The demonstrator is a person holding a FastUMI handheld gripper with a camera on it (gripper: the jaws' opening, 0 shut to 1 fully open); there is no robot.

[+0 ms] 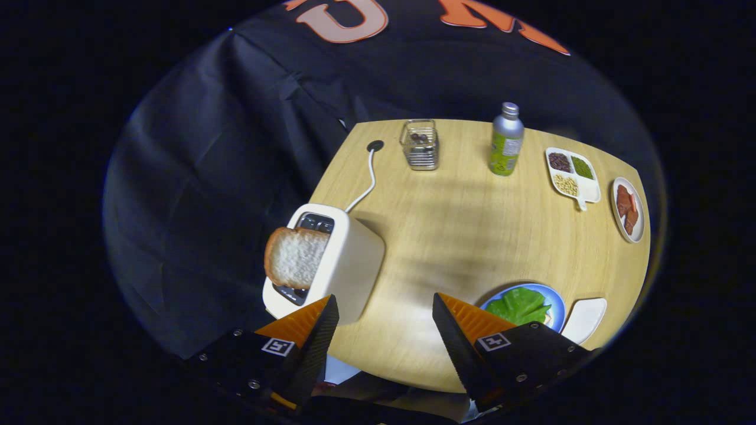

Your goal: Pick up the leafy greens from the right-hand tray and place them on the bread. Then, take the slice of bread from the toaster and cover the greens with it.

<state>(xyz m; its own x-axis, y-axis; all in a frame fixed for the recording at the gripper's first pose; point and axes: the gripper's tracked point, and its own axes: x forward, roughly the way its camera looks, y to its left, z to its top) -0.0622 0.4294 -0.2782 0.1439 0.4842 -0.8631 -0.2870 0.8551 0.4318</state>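
A white toaster (348,260) stands at the left edge of a wooden table (460,236), just ahead of my left finger. A slice of bread (293,257) sticks up out of its near slot. Leafy greens (520,305) lie on a blue plate (555,304) just beyond my right finger, partly hidden by it; I cannot tell what lies under the greens. My gripper (385,308) is held above the table's near edge, open, with nothing between its fingers.
A white tray (586,319) sits right of the blue plate. Farther back stand a wire basket (420,145), a metal bottle (506,140), a divided dish of beans (572,175) and an oval plate of reddish pieces (628,209). The toaster's cord (370,177) runs to the far edge.
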